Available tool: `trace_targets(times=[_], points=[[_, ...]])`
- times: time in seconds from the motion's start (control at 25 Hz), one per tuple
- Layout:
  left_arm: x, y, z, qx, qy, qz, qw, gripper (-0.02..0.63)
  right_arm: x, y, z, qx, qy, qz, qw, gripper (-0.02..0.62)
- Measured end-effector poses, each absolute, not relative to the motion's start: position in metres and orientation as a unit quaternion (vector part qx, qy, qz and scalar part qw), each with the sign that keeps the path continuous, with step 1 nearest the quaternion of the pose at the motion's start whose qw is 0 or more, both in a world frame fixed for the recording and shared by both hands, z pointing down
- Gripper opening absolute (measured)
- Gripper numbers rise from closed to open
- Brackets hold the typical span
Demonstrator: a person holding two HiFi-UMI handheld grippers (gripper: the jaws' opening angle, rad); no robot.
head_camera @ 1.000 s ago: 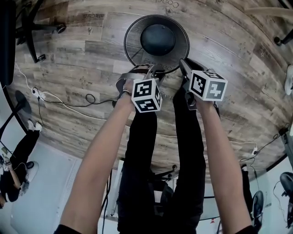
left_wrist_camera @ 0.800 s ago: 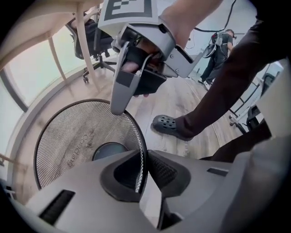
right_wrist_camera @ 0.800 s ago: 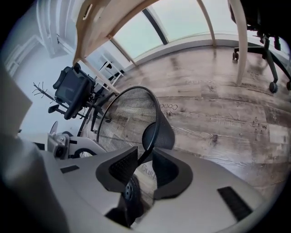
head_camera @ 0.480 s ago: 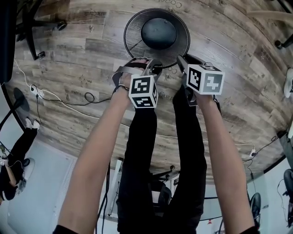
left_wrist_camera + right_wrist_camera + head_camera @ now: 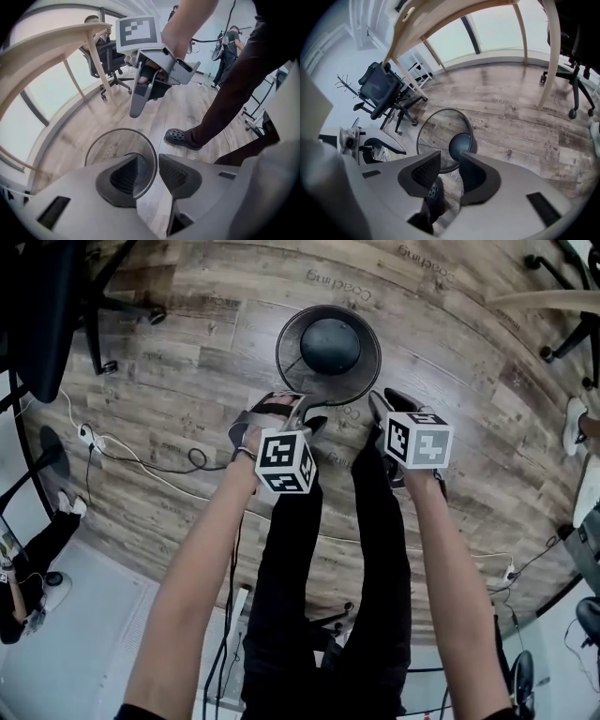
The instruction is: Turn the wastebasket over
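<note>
Up come both claws, off the near rim where they sat a second ago, and the basket [image 5: 328, 352] now looks smaller and farther off in the head view, parked on the floor [image 5: 187, 381] just ahead of the person's feet. Left claw [image 5: 149, 161] has just sprung its jaws to a moderate gap, nothing between the pads, only the rim [image 5: 119, 130] showing beyond them. Right claw [image 5: 450, 159] has eased open too, a narrower gap, likewise holding nothing, with the dark base [image 5: 461, 143] in sight past it. Contents: none that I can see, bare boards show through the mesh all round the base. Which way up it sits, I can't call through that see-through wall. The danger now, I reckon, is a knock: it looks light and a shoe [image 5: 180, 137] stands just beside it, so a careless swing or step could tip it or send it rolling. Any fresh grip faces a thin wire rim that may slip from the pads, more so on the right with its slimmer gap
</note>
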State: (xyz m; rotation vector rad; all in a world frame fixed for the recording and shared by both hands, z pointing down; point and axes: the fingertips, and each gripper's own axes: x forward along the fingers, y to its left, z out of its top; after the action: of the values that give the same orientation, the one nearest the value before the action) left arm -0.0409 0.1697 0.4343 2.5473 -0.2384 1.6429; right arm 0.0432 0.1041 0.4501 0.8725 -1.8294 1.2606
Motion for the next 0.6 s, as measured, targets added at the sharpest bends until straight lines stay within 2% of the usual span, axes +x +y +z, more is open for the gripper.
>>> trace_targets(times=[0.36,0.6], points=[[-0.069,0.118,0.291,0.833,-0.141,0.535,-0.021,0.123,0.035,0.052,0.317,0.334,-0.771,0.384,0.382,0.11],[-0.078,0.102,0.196,0.835,-0.173,0.518,-0.065,0.076,0.025,0.042,0.219,0.32,-0.803,0.299,0.404,0.081]])
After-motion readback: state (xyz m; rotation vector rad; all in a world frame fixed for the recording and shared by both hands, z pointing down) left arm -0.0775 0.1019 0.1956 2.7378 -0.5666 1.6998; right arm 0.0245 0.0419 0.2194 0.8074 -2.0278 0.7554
